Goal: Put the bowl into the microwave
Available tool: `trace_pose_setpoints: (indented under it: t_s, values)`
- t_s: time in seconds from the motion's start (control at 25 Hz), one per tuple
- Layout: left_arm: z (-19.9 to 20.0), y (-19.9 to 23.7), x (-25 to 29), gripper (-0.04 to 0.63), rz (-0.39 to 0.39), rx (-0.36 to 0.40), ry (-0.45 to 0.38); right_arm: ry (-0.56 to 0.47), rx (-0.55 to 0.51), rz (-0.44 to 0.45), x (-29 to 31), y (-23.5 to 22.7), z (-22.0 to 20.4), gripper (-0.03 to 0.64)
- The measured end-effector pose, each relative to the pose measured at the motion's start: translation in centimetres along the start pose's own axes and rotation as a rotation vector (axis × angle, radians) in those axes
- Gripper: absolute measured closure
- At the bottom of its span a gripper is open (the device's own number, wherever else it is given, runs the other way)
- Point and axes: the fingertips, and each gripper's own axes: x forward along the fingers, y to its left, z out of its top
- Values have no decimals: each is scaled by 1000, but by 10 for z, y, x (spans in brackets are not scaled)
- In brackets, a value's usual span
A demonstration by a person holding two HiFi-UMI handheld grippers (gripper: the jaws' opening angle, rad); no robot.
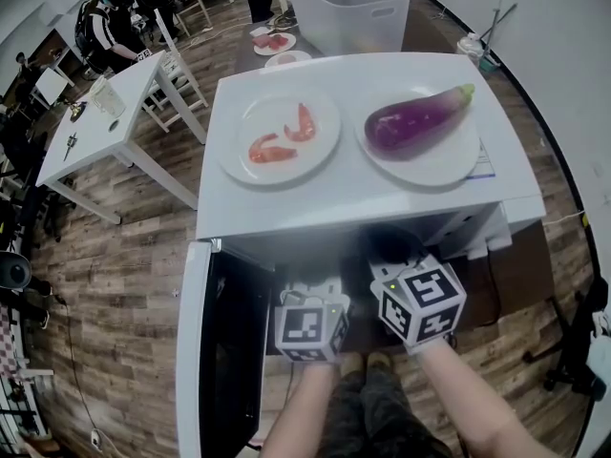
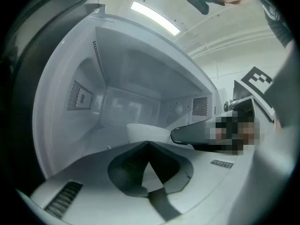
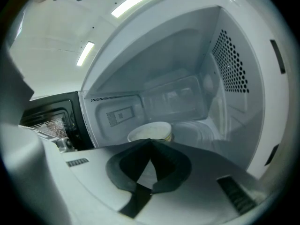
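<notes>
Shut, empty jaws of left gripper (image 2: 149,143) and right gripper (image 3: 150,141) point at the bowl (image 3: 149,131) just beyond, mid-frame, inside the microwave (image 3: 227,64).

microwave (image 1: 355,197): white, door open on its left | bowl (image 3: 149,131): white, upright, inside it on the floor

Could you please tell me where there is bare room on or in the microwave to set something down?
Atop the microwave, mainly the front strip before the shrimp plate and eggplant plate is bare; the plates crowd the rest. Inside, the floor left of the bowl looks free.
</notes>
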Motion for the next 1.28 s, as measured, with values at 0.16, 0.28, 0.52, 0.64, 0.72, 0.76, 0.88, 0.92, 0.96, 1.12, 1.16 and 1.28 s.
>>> trace_pose_setpoints:
  t_s: [0.16,0.28,0.52,0.64,0.72,0.76,0.88,0.92,0.96,1.12,1.16,1.28]
  values:
    - [2,1,1,594,-1,-9,1,1,-1,-5,1,-1,0,612]
    - [2,1,3,594,-8,-12,7,2,1,-11,2,-3,0,612]
    - [3,2,5,594,-10,-18,12,5,4,-16,1,-5,-1,612]
    - [2,1,5,594,-10,-19,21,8,4,-13,1,-5,-2,612]
    - [0,2,5,594,-8,-19,30,12,-1,-6,0,-3,-3,612]
    - [1,1,5,594,-8,-17,29,13,-5,-6,0,-3,-4,612]
    - [3,1,6,594,-14,-16,20,14,-18,-12,-1,-4,-7,612]
    - [3,1,6,594,-16,-18,19,15,-18,-11,-1,-3,-8,612]
    - [3,1,6,594,-17,-19,18,13,-15,-9,-1,-3,-9,612]
    - [2,0,5,594,-20,-21,16,2,-1,0,-3,-1,-10,614]
    - [1,0,5,594,-20,-24,15,1,-3,2,-3,0,-10,614]
    - [-1,-2,4,594,-22,-35,17,-9,-6,3,-4,1,-9,614]
